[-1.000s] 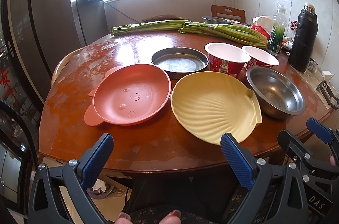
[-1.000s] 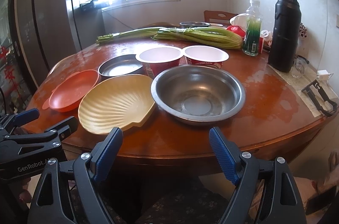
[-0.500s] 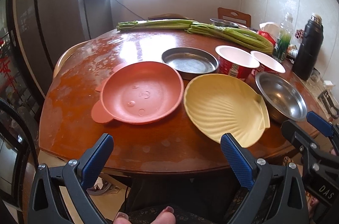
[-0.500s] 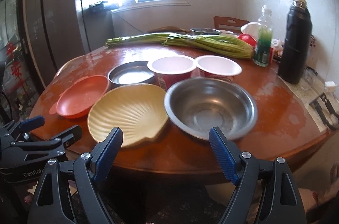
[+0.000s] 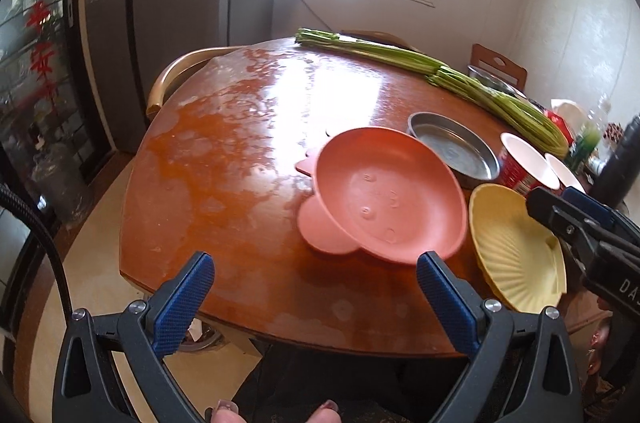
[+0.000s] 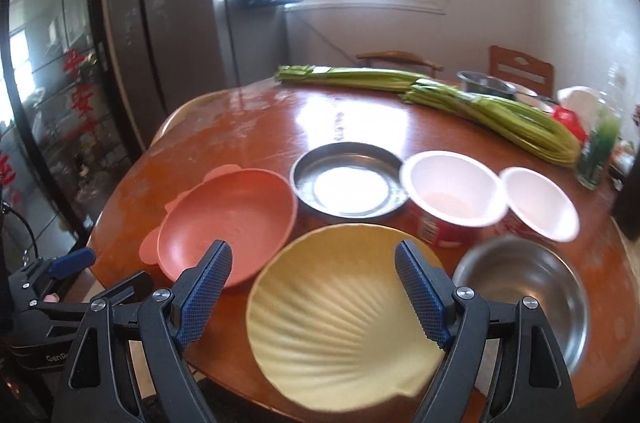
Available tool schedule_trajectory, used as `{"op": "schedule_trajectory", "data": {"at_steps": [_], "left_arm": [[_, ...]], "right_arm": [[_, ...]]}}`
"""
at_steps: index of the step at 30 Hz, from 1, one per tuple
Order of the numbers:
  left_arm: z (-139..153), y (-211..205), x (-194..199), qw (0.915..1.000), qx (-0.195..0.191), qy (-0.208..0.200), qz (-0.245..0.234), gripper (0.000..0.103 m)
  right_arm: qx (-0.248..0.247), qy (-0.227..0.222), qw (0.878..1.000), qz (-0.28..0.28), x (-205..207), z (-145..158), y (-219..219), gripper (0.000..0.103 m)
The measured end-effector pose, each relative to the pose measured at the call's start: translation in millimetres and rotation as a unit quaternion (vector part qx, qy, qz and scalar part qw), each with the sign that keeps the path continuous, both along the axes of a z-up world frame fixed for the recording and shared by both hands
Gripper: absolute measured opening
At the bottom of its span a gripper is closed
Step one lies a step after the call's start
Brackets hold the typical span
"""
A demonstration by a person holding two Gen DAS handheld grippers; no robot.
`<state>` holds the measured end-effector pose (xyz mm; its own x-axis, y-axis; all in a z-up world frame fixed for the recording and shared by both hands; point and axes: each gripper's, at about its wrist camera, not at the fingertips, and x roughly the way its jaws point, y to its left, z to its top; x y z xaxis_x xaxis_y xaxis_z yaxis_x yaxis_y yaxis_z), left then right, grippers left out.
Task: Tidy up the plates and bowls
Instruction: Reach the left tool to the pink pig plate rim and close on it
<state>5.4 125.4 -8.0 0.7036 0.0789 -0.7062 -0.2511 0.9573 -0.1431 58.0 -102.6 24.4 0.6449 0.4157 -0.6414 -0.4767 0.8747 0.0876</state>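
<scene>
Tabletop: glossy varnished wood, worn pale patches.
Pink plate: matt plastic.
Shell plate: matt yellow plastic, ribbed.
Round pan, bowl: dull metal.
Tool pads: blue, textured.

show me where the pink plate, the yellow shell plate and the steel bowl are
pink plate (image 5: 384, 199), left wrist view, on its inner floor.
yellow shell plate (image 6: 340, 319), right wrist view, on its ribbed centre.
steel bowl (image 6: 532, 287), right wrist view, on its inside bottom.

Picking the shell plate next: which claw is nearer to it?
Right. The right claw hovers over the yellow shell plate; the left claw faces the pink plate beside it.
</scene>
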Motion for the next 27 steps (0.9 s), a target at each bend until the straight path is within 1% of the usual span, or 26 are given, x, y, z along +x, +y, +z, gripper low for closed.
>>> {"op": "schedule_trajectory", "data": {"at_steps": [4, 7, 9, 10, 12, 16, 19, 22, 24, 27], "left_arm": [[-3, 13, 10, 0.9998, -0.018, 0.001, -0.003, 0.102], [-8, 18, 18, 0.9996, -0.027, 0.01, -0.007, 0.102], [-12, 19, 24, 0.9995, -0.028, 0.016, -0.009, 0.102], [-14, 20, 27, 0.9994, -0.027, 0.016, -0.01, 0.102], [-17, 20, 30, 0.9994, -0.024, 0.022, -0.01, 0.102], [-20, 16, 41, 0.9991, -0.023, 0.03, -0.021, 0.102], [-21, 14, 48, 0.9988, -0.021, 0.032, -0.029, 0.102], [-21, 16, 55, 0.9984, -0.028, 0.034, -0.034, 0.101], [-22, 18, 61, 0.9983, -0.029, 0.037, -0.033, 0.101], [-21, 20, 63, 0.9985, -0.026, 0.036, -0.031, 0.1]], "right_arm": [[-0.025, 0.01, 0.999, 0.035, 20, -7, 28, 0.084], [-0.018, 0.041, 0.998, 0.038, 38, -15, 37, 0.084], [-0.014, 0.051, 0.998, 0.042, 48, -20, 43, 0.084], [-0.015, 0.055, 0.997, 0.044, 52, -22, 46, 0.081], [-0.021, 0.06, 0.997, 0.05, 56, -26, 50, 0.078], [-0.036, 0.077, 0.995, 0.051, 66, -36, 59, 0.061], [-0.032, 0.087, 0.995, 0.049, 71, -40, 61, 0.057], [-0.04, 0.085, 0.994, 0.047, 74, -42, 63, 0.051], [-0.042, 0.093, 0.994, 0.046, 77, -44, 61, 0.049], [-0.05, 0.097, 0.993, 0.045, 79, -49, 63, 0.048]]}}
